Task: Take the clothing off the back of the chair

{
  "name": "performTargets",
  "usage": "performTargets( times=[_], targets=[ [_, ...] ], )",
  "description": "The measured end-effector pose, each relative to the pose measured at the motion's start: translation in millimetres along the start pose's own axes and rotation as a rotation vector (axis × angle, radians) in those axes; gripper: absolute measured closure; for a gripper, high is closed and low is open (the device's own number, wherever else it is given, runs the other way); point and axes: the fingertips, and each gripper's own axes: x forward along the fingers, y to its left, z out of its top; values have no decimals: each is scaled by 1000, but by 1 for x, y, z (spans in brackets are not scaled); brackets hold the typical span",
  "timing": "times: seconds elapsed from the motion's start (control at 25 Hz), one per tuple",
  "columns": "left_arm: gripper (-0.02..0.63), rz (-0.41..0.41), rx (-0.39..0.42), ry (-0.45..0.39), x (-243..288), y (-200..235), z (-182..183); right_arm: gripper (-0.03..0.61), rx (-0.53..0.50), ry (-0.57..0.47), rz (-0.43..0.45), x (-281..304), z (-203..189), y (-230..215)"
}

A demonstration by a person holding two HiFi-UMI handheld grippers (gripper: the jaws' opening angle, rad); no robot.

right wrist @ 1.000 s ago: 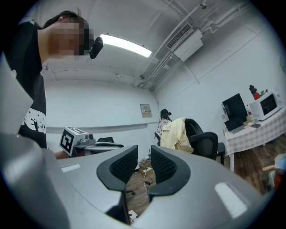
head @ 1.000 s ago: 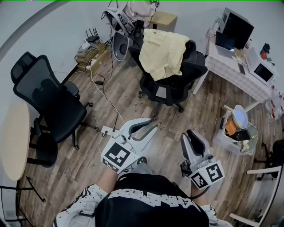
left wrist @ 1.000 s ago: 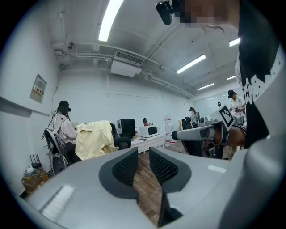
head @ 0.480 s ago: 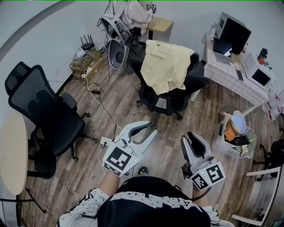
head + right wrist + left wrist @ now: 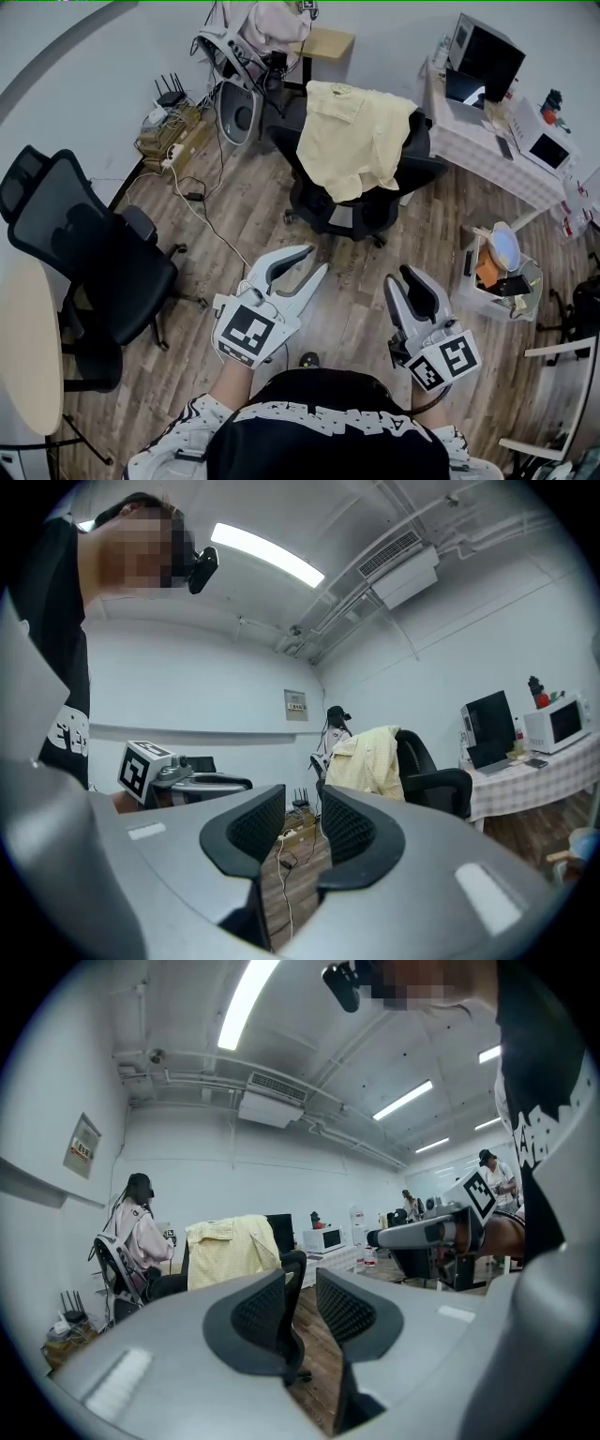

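- Closer in than a second ago: left gripper (image 5: 317,259) and right gripper (image 5: 400,275) carried forward over the wood floor (image 5: 234,234), with the black chair (image 5: 361,202) drawn nearer in the head view.
- Both pairs of jaws just been opening, now standing apart and gripping nothing, with only floor and a trailing cable (image 5: 211,211) showing through the gaps.
- Well short of the target yet. Yellow shirt (image 5: 352,141) draped over the chair's backrest and hanging down the near side, just beside the table with the checked cloth (image 5: 487,155).
- For a clean take, keep coming in level, spread to one gripper per shoulder and go for the top edge where the cloth folds over.
- Pinch cloth only, never the backrest behind it, then lift up and over rather than tugging straight back. Likely a rolling base under that chair, so probably apt to roll or swivel under a pull.
- Hard to judge from here: how much cloth hangs down the far side, and whether a sleeve has caught on an armrest.
- Shirt small in both gripper views, chair partly masked by a jaw in the left one, and chair base mostly hidden under the seat.
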Motion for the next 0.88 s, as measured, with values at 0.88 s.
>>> performTargets(
  times=[0.88],
  targets=[
    [452,32,4,16,78,70,-8,437,22,-20,-15,75,7,-80]
  ],
)
